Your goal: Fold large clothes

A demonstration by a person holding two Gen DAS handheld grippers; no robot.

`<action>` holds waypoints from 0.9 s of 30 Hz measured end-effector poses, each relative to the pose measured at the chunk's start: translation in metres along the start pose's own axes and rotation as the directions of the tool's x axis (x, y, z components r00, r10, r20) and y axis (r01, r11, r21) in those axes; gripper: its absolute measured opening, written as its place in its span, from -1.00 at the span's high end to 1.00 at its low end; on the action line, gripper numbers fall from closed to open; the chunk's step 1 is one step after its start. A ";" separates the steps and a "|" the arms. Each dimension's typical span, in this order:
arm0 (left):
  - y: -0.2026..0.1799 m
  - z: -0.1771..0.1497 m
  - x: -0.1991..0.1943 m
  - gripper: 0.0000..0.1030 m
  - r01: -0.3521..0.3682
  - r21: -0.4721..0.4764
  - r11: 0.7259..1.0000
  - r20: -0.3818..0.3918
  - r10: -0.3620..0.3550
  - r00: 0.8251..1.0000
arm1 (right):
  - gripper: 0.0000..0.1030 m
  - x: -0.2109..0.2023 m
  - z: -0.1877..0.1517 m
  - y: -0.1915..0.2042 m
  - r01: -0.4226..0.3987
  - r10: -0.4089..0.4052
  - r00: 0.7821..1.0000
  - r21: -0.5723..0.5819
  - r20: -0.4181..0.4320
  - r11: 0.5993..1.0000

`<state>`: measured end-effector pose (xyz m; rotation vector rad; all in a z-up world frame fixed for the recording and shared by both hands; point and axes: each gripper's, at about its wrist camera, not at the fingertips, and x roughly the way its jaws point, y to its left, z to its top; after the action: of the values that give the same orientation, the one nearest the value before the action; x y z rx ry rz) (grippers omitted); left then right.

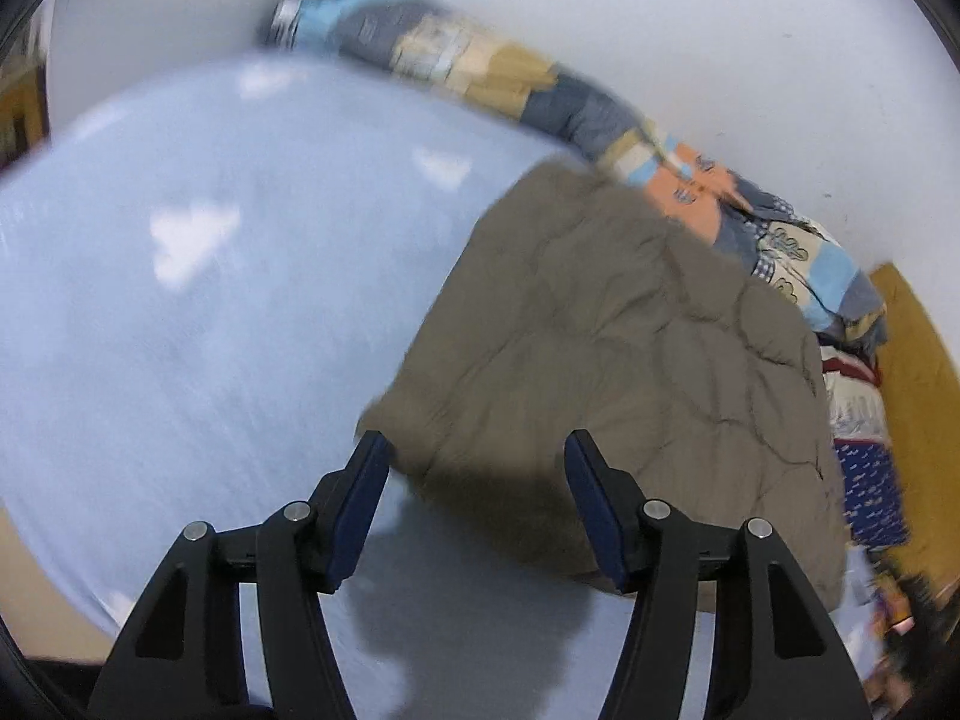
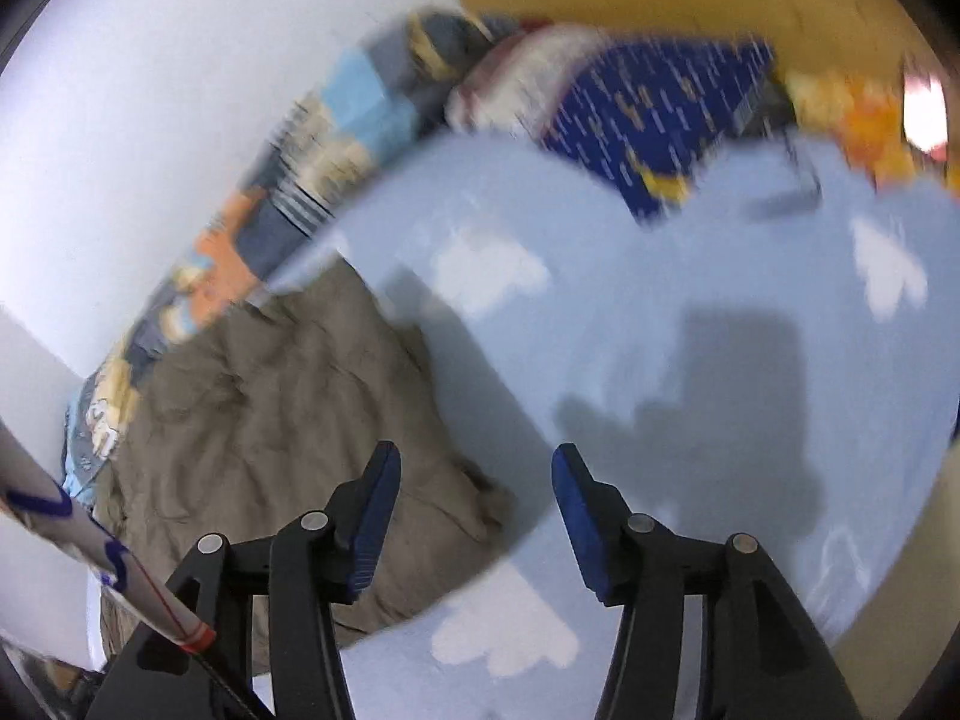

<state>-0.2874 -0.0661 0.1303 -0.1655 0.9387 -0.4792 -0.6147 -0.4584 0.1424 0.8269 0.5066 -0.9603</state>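
both my left fingers and right fingers hang half open and empty, the folded brown coat lying ahead, nearest my left.

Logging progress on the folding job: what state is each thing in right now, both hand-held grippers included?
Left hand-held gripper: open, nothing between its pads.
Right hand-held gripper: open, empty.
Olive-brown padded garment: lying on the bed in a compact, wrinkled shape, apparently folded, not held.
Light blue bed sheet: spread flat.
Patchwork quilt: bunched along the wall.
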 end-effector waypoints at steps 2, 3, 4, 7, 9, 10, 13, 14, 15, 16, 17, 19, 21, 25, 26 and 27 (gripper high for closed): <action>-0.013 0.005 -0.020 -0.18 -0.038 0.052 0.998 0.117 0.032 0.993 | -0.12 -0.007 0.000 0.023 -0.027 0.031 0.999 -0.091 0.042 0.995; -0.019 0.008 -0.026 -0.25 -0.044 0.079 0.996 0.156 0.031 0.987 | -0.12 -0.008 -0.003 0.038 -0.056 0.064 0.997 -0.149 0.050 0.987; -0.032 0.009 -0.030 -0.34 -0.054 0.135 0.989 0.201 0.027 0.979 | -0.12 -0.006 -0.007 0.054 -0.103 0.113 0.993 -0.202 0.038 0.974; -0.074 0.006 -0.014 -0.35 -0.044 0.312 0.949 0.192 -0.018 0.981 | -0.12 0.006 -0.019 0.095 -0.193 0.197 0.980 -0.322 -0.021 0.927; -0.095 0.001 0.006 -0.35 -0.014 0.383 0.923 0.149 -0.046 0.988 | -0.09 0.020 -0.027 0.129 -0.241 0.238 0.969 -0.403 -0.058 0.883; -0.103 -0.003 0.017 -0.35 -0.003 0.402 0.916 0.131 -0.055 0.990 | -0.08 0.025 -0.031 0.144 -0.263 0.260 0.963 -0.437 -0.069 0.860; -0.119 -0.014 0.051 -0.35 -0.011 0.452 0.892 0.083 -0.030 0.996 | -0.08 0.040 -0.051 0.178 -0.261 0.264 0.962 -0.541 -0.075 0.800; -0.121 -0.016 0.064 -0.35 -0.022 0.467 0.884 0.058 -0.006 0.998 | -0.08 0.047 -0.057 0.184 -0.259 0.257 0.963 -0.566 -0.085 0.783; -0.121 -0.018 0.071 -0.35 -0.023 0.469 0.883 0.040 0.005 0.999 | -0.08 0.056 -0.066 0.191 -0.242 0.232 0.968 -0.592 -0.095 0.769; -0.118 -0.019 0.080 -0.36 -0.021 0.460 0.888 0.018 0.015 1.000 | -0.08 0.067 -0.072 0.193 -0.220 0.194 0.975 -0.604 -0.109 0.766; -0.114 -0.019 0.087 -0.38 -0.016 0.447 0.895 -0.002 0.019 1.000 | -0.08 0.078 -0.073 0.194 -0.210 0.167 0.978 -0.606 -0.127 0.767; -0.112 -0.020 0.096 -0.42 -0.014 0.438 0.899 -0.016 0.023 1.000 | -0.09 0.100 -0.080 0.190 -0.207 0.125 0.976 -0.599 -0.177 0.773; -0.119 -0.021 0.104 -0.42 -0.034 0.452 0.891 -0.005 0.040 0.999 | -0.11 0.113 -0.082 0.190 -0.200 0.102 0.976 -0.599 -0.193 0.776; -0.118 -0.022 0.094 -0.42 -0.034 0.437 0.899 0.030 0.023 0.999 | -0.13 0.113 -0.077 0.189 -0.195 0.098 0.977 -0.591 -0.192 0.783; -0.117 -0.021 0.090 -0.42 -0.045 0.432 0.901 0.046 0.028 0.999 | -0.13 0.107 -0.075 0.189 -0.201 0.109 0.976 -0.584 -0.190 0.786; -0.117 -0.020 0.085 -0.42 -0.052 0.426 0.903 0.058 0.030 0.998 | -0.13 0.097 -0.070 0.186 -0.216 0.132 0.974 -0.566 -0.185 0.796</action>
<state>-0.2994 -0.2078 0.0959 0.2406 0.7662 -0.6279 -0.4063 -0.3934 0.1040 0.3662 0.7823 -0.5226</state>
